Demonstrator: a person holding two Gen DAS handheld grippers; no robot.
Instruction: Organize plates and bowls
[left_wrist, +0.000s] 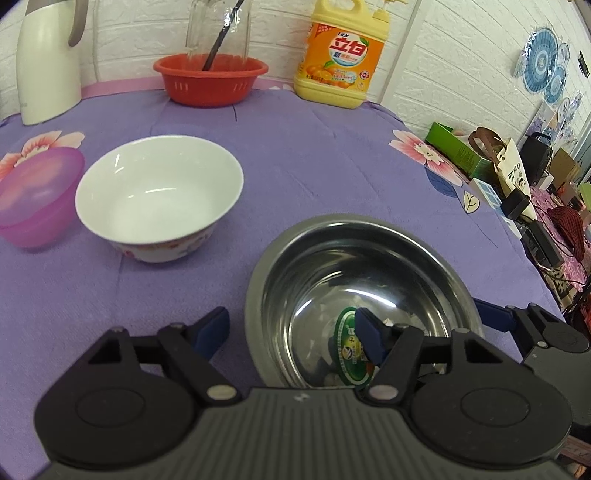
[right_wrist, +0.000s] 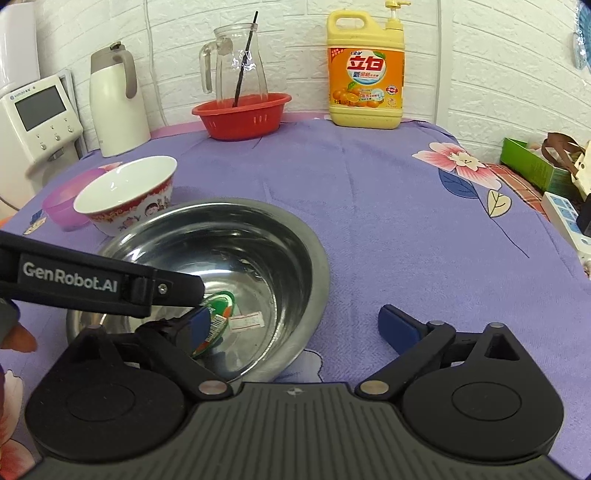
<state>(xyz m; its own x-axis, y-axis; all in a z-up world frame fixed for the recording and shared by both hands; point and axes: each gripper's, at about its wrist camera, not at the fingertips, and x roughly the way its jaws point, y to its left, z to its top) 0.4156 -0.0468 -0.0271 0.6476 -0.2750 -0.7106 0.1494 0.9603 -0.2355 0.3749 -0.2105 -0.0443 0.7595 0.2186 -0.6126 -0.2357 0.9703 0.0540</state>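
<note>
Steel bowl (left_wrist: 364, 295) sits on the purple cloth (left_wrist: 314, 158) beside the white bowl (left_wrist: 159, 195); left gripper (left_wrist: 291, 332) and right gripper (right_wrist: 295, 325) both spread apart, straddling its rim.

A white brick-pattern wall (right_wrist: 498, 55) rises behind a desk covered in a purple cloth (right_wrist: 388, 206) printed with pink flowers. Blue patterned paper fans (left_wrist: 543, 66) decorate the wall to the right, above a cluttered side surface (left_wrist: 535, 192) holding boxes and bags.

Steel bowl (left_wrist: 364, 295) upright beside white bowl (left_wrist: 159, 195), pink bowl (left_wrist: 37, 195).
</note>
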